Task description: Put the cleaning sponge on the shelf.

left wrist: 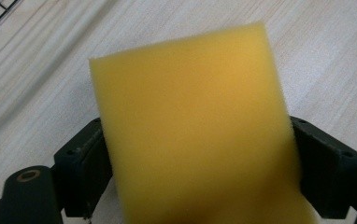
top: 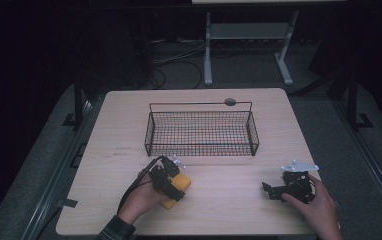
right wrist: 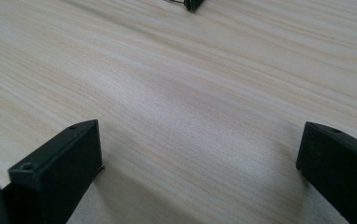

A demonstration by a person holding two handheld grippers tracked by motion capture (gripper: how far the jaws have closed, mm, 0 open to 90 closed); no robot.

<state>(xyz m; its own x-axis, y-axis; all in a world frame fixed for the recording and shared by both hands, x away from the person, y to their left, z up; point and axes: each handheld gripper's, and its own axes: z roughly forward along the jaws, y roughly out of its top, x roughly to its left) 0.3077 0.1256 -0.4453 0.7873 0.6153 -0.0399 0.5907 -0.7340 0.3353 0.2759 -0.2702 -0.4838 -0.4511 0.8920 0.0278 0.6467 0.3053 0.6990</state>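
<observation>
1. Yellow sponge (left wrist: pixel 190 126) sits between the jaws of the left hand-held gripper (top: pixel 171 181), which pinch it by its 2 side faces; in the high view it lies at the near-left part of the bench (top: pixel 229 210), low over or on the wood, cannot tell which.
2. Right hand-held gripper (top: pixel 279 191): jaws spread wide, nothing between them, resting low at the near-right of the bench.
3. Wire basket (top: pixel 201 132) stands mid-bench, beyond the sponge and a little to its right, near but apart.
4. Judgement: the left hand is much nearer; the likely move is forward and up over the basket's near wall.
</observation>
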